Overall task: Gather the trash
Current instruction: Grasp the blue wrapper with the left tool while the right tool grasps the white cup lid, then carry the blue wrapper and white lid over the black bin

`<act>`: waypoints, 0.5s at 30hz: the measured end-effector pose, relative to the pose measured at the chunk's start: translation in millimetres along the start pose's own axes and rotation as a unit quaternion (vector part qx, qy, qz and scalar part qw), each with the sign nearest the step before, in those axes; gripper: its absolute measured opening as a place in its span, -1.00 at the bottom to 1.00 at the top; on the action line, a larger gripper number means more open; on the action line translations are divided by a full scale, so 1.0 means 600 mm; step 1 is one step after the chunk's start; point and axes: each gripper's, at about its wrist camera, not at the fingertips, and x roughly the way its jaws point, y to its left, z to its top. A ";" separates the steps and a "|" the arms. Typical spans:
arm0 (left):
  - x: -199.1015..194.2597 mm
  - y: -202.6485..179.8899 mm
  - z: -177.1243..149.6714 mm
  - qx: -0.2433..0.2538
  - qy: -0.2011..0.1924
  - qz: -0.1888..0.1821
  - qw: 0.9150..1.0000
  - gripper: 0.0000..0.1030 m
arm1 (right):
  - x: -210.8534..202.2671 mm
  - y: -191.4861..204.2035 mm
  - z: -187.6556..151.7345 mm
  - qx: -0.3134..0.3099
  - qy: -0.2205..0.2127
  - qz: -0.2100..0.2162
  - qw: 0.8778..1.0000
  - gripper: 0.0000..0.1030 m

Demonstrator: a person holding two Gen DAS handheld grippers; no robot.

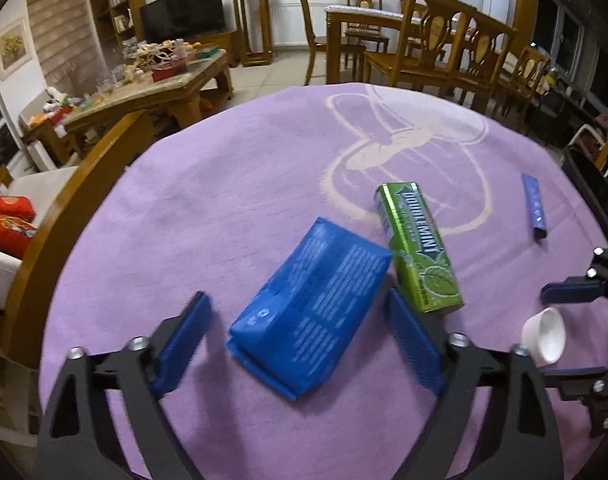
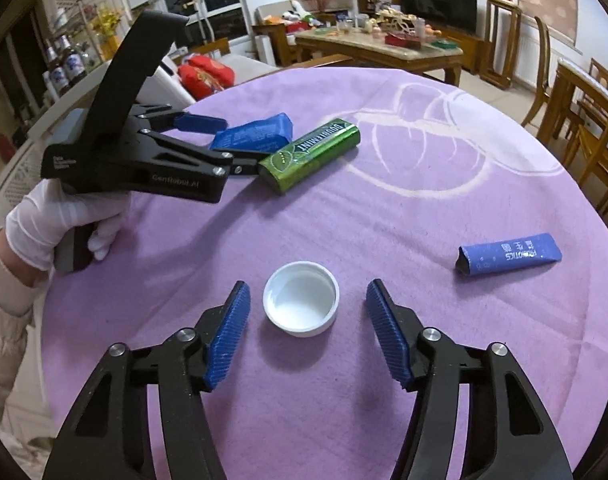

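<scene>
Nearest us, our right tongs (image 2: 306, 334) stand apart around the white cap (image 2: 301, 299), pads clear of it. Our left tongs (image 1: 300, 344) straddle the blue packet (image 1: 310, 306), also untouched. Beyond lie the green gum pack (image 1: 418, 246) and purple wrapper (image 2: 510, 258) on the purple surface (image 2: 384, 220).

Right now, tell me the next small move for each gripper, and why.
Probably close both. The left gripper straddles the blue pouch and the right gripper straddles the white cap, yet a gap shows beside each pad, so neither is gripped.

Both grippers (image 1: 300, 344) (image 2: 306, 332) down-tilted, jaws apart
</scene>
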 end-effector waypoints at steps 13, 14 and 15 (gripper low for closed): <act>-0.033 -0.025 -0.012 -0.012 -0.032 0.006 0.999 -0.22 | -0.007 -0.012 -0.001 0.005 -0.009 -0.004 1.000 -0.26; -0.042 -0.031 -0.014 -0.013 -0.040 0.004 0.999 -0.22 | -0.012 -0.014 -0.001 0.008 -0.017 -0.001 1.000 -0.26; -0.053 -0.040 -0.015 -0.013 -0.050 0.003 0.999 -0.22 | -0.018 -0.016 -0.001 0.011 -0.024 0.002 1.000 -0.26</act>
